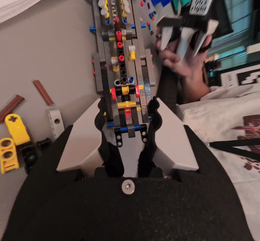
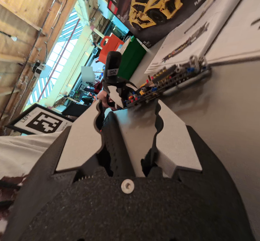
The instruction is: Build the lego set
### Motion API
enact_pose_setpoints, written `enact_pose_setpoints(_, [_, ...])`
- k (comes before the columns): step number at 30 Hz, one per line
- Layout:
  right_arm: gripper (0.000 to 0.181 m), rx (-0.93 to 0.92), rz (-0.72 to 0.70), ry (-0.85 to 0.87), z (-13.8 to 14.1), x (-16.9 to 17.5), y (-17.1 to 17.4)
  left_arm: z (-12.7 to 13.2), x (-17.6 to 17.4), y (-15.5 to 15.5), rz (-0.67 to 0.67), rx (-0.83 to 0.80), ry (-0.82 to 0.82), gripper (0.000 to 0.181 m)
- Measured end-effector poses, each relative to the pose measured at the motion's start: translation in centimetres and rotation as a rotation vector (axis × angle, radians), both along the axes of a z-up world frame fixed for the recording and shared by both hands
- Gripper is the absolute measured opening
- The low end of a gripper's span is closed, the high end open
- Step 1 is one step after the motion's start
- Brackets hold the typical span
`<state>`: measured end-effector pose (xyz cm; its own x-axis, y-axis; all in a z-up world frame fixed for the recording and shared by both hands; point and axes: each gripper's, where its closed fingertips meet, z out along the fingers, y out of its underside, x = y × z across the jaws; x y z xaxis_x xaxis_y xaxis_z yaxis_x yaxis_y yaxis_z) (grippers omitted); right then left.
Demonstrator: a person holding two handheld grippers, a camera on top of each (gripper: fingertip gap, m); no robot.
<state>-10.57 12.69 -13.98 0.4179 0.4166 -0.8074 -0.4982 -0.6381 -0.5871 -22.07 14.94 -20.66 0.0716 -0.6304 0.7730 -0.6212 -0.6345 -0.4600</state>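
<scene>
Lego chassis [image 1: 123, 60]: dark and light grey beams, a black perforated centre beam, red, blue and yellow pins and connectors; loose on the pale grey table [image 1: 46, 48] are two reddish-brown bars [image 1: 43, 92], yellow connectors [image 1: 16, 128], a white beam [image 1: 55, 121] and black pins [image 1: 42, 142]. Left gripper [image 1: 127, 100] and right gripper [image 2: 128, 105]: black bodies with light grey fingers edged in black. Behind: lego box [image 2: 154, 5], black with a yellow car printed on it, a green box [image 2: 130, 60], an orange-red box [image 2: 109, 47], and a black-and-white square-pattern marker [image 2: 43, 123] in a black frame.

A long grey lego chassis [image 1: 123, 65], studded with red, yellow and blue pins, is laid flat on the table.
</scene>
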Motion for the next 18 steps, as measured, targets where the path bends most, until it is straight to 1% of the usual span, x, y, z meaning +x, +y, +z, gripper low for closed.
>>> enact_pose_setpoints(2, [0.089,-0.095,0.011,-0.026,-2.2,-1.9,1.2,0.3,0.2,0.1,0.031,-0.087,-0.032,0.065])
enact_pose_setpoints(3, [0.092,-0.142,0.005,-0.032,-3.2,-2.4,1.9,0.5,0.3,0.1,0.043,-0.129,-0.049,0.065])
enact_pose_setpoints(4, [0.091,-0.187,-0.009,-0.01,-3.9,-2.7,2.8,0.8,0.4,0.1,0.056,-0.164,-0.067,0.065])
enact_pose_setpoints(6, [0.093,-0.215,-0.023,0.115,-3.3,-3.3,4.5,1.4,0.6,0.0,0.073,-0.21,-0.11,0.065])
enact_pose_setpoints(8, [0.096,-0.238,-0.039,0.19,-3.1,-3.4,5.9,2.3,0.8,0.0,0.084,-0.233,-0.161,0.065])
enact_pose_setpoints(9, [0.094,-0.235,-0.051,0.214,-3.1,-3.3,6.5,2.4,0.9,0.0,0.091,-0.22,-0.171,0.065])
enact_pose_setpoints(11, [0.083,-0.216,-0.057,0.317,-2.3,-3.2,7.3,3.2,1.1,-0.1,0.097,-0.23,-0.216,0.065])
enact_pose_setpoints(12, [0.078,-0.196,-0.059,0.359,-1.9,-3.2,7.6,3.7,1.2,-0.3,0.092,-0.244,-0.243,0.065])
enact_pose_setpoints(14, [0.079,-0.162,-0.051,0.438,-1.0,-3.4,8.1,4.0,1.5,-0.3,0.103,-0.194,-0.26,0.065])
enact_pose_setpoints(17, [0.087,-0.067,-0.046,0.515,0.7,-3.5,8.2,5.2,1.9,-0.3,0.12,-0.161,-0.319,0.065])
enact_pose_setpoints(18, [0.082,-0.029,-0.029,0.536,1.4,-3.6,8.0,5.4,2.1,-0.5,0.121,-0.146,-0.336,0.065])
